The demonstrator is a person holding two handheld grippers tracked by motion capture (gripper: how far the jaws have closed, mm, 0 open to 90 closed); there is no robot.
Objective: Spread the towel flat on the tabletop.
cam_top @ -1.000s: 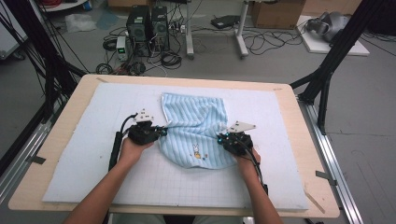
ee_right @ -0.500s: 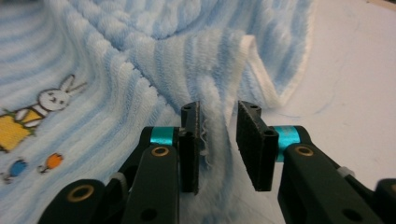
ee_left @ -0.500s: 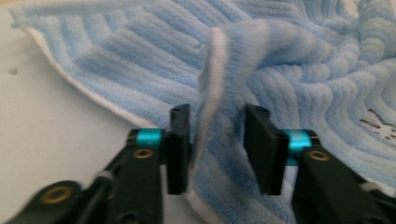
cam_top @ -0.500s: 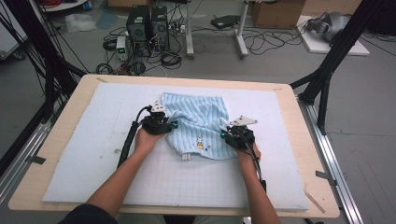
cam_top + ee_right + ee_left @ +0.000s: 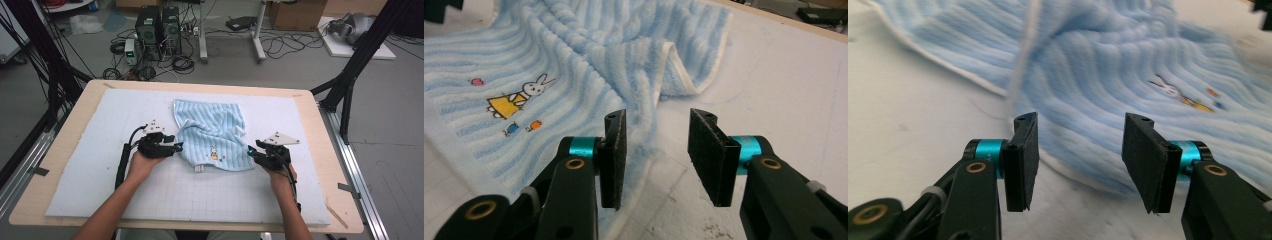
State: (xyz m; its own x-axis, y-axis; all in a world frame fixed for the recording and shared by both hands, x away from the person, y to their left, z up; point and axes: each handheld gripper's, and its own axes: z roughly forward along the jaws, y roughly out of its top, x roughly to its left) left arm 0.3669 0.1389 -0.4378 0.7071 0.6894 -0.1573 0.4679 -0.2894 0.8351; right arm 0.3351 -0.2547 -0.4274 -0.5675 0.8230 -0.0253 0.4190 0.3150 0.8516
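Both the left gripper point(image 5: 176, 146) and the right gripper point(image 5: 250, 151) have just opened, dropping the blue striped fluffy towel point(image 5: 212, 132), so this fold looks done.

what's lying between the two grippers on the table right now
In the high view, the blue striped towel lies between the left gripper and right gripper, on the white mat.

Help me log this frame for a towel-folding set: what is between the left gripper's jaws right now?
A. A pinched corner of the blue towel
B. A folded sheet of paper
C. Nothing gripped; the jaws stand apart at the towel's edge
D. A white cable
C: in the left gripper view the left gripper has its jaws apart, having just been opening, and the blue striped towel lies loose on the mat beyond them.
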